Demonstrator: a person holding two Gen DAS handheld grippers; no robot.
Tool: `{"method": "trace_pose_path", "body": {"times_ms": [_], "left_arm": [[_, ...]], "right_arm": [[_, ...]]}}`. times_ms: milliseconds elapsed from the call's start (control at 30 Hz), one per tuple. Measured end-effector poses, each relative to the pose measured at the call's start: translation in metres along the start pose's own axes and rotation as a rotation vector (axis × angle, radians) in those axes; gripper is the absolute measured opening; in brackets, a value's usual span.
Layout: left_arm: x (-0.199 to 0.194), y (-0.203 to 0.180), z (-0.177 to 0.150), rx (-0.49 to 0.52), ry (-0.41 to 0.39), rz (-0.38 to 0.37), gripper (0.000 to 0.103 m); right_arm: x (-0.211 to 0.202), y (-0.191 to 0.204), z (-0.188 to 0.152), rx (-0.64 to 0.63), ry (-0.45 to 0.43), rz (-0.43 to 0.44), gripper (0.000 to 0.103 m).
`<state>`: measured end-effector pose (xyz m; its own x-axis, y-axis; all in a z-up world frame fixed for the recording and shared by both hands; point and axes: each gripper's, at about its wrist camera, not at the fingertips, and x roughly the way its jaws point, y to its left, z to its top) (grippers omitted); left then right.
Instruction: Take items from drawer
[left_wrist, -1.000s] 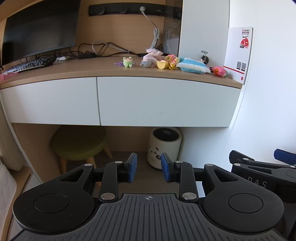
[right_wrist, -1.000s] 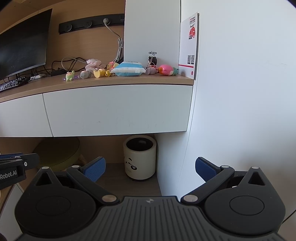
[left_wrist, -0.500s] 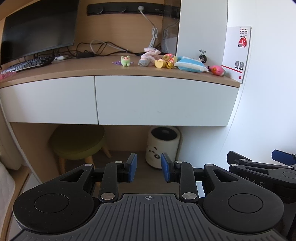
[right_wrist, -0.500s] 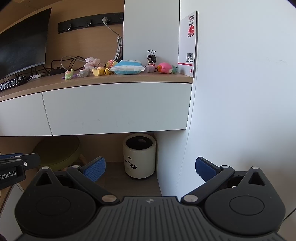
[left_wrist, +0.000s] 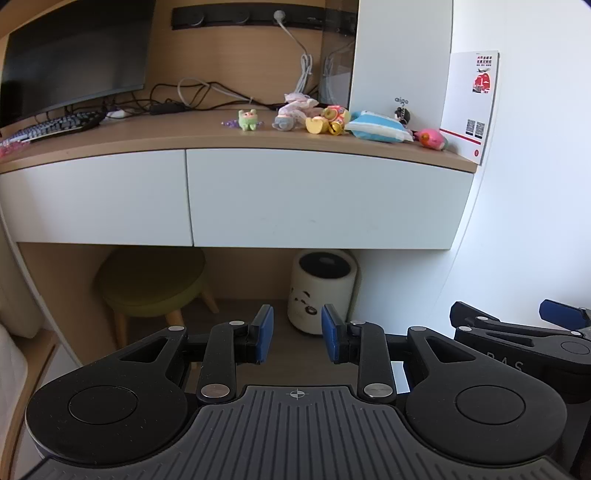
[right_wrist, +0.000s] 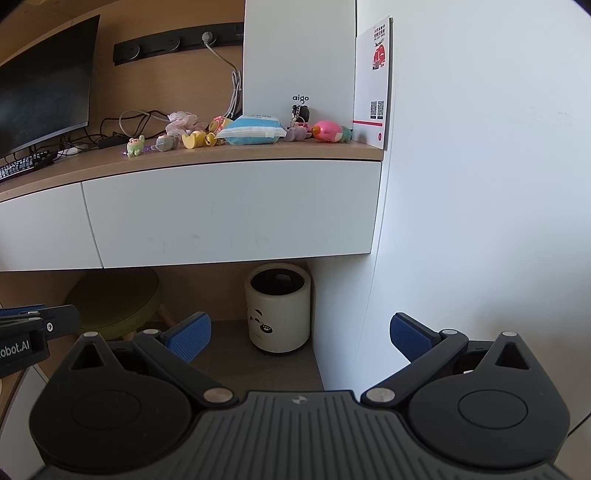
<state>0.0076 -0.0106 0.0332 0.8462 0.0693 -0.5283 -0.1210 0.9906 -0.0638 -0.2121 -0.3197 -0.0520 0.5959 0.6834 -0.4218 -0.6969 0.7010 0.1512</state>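
the left gripper (left_wrist: 297, 338) is hanging released at six o'clock in its own view, its blue pads standing a narrow gap apart with nothing between them. the right gripper (right_wrist: 300, 338) is spreading its jaws wide, also grasping nothing, and is showing at four o'clock in the left view. beyond them a white bin with a panda face (right_wrist: 277, 306) is sitting on the floor under the desk, an olive stool (left_wrist: 151, 280) at its nine o'clock. higher, the white drawer (left_wrist: 325, 199) is sitting fully closed, well apart from both grippers. on the desk (left_wrist: 155, 134) above, small toys (right_wrist: 188, 134) and a blue tissue pack (right_wrist: 253, 129) are lying at twelve o'clock; a monitor (left_wrist: 74, 55) is standing at ten o'clock.
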Motion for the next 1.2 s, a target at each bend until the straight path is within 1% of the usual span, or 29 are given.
{"method": "trace_pose_path", "body": {"times_ms": [333,1033,1100,1200], "left_arm": [[0.0004,0.0032,-0.0006,-0.024,-0.008,-0.029,0.03],[0.0009,-0.0034,-0.0018,-0.003,-0.024,-0.101,0.022],[0.0008,-0.004,-0.0027,0.001,-0.023,-0.094,0.02],[-0.0006,-0.0044,-0.0043,0.0,-0.037,-0.06,0.018]], "right_arm": [[-0.0006,0.0004,-0.0005,0.001,-0.003,0.0,0.103],[-0.0049,0.0019,0.0047,-0.009,-0.025,0.022,0.103],[-0.0051,0.0021,0.0051,-0.01,-0.027,0.025,0.103],[-0.005,0.0017,0.0052,-0.01,-0.026,0.027,0.103]]}}
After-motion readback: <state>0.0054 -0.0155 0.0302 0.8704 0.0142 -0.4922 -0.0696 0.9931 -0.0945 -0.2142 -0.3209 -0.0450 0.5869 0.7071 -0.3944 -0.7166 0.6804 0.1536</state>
